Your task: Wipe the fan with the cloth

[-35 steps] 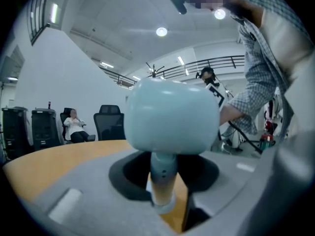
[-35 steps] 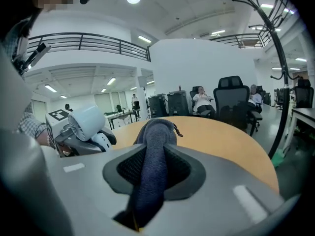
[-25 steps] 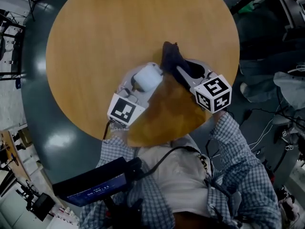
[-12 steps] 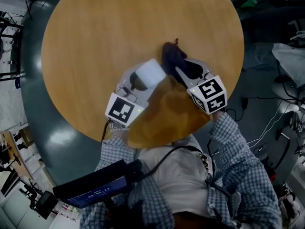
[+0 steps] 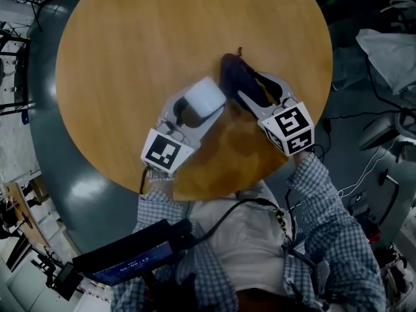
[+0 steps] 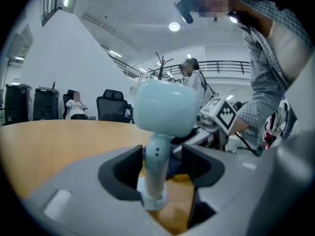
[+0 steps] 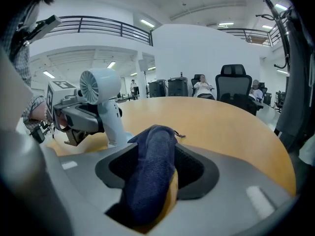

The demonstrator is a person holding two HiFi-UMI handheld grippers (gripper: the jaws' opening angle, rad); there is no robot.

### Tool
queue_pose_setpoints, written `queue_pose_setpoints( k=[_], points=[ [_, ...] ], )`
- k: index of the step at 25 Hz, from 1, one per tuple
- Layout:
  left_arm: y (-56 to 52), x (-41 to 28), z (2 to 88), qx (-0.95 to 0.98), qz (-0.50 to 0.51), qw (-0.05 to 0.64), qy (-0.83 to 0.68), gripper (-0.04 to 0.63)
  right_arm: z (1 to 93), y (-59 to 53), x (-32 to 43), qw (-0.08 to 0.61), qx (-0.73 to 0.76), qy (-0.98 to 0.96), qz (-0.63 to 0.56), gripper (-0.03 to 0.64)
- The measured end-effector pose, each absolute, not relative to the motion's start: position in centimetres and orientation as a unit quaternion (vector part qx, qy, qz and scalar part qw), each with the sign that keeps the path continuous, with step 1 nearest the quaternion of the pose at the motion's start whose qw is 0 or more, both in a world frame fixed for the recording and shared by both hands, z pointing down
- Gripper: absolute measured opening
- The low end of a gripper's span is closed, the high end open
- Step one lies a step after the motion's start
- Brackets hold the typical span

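A small pale-blue fan [image 5: 205, 99] stands upright on the round wooden table [image 5: 143, 38]. My left gripper [image 5: 194, 112] is around its stem [image 6: 156, 166]; the jaws are opening, and a gap shows beside the stem. The fan's head [image 6: 165, 107] fills the middle of the left gripper view. A dark blue cloth [image 5: 237, 77] lies bunched just right of the fan. My right gripper [image 5: 257, 90] straddles it with its jaws opening. The cloth [image 7: 150, 171] rests loosely between the pads. The fan [image 7: 101, 90] is to the left in the right gripper view.
The table's near edge runs just below both grippers, by the person's checked shirt [image 5: 325, 239]. A dark device with a lit screen [image 5: 130, 255] hangs at the person's waist. Office chairs [image 7: 235, 90] and seated people are far behind the table.
Both grippers' jaws have spread wider, the left off the fan's stem and the right off the cloth. The fan and the cloth have stayed where they were.
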State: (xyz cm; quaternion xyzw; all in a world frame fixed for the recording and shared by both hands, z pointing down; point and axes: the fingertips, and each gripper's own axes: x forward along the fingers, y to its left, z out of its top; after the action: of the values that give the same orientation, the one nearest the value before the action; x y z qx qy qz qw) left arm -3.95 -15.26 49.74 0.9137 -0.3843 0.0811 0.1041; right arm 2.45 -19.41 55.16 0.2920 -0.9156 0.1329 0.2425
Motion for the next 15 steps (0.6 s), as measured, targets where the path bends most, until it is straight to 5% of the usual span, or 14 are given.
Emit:
queue_pose_setpoints(
  k=[7, 15],
  points=[
    [-13.5, -5.8, 49.0, 0.893, 0.064, 0.146, -0.422, 0.237, 52.3, -18.7, 4.0, 0.218, 0.312, -0.915, 0.133, 0.224],
    [-12.6, -10.0, 44.5, 0.874, 0.027, 0.129, -0.467, 0.078, 48.0, -17.9, 4.1, 0.174, 0.346, -0.913, 0.131, 0.113]
  ],
)
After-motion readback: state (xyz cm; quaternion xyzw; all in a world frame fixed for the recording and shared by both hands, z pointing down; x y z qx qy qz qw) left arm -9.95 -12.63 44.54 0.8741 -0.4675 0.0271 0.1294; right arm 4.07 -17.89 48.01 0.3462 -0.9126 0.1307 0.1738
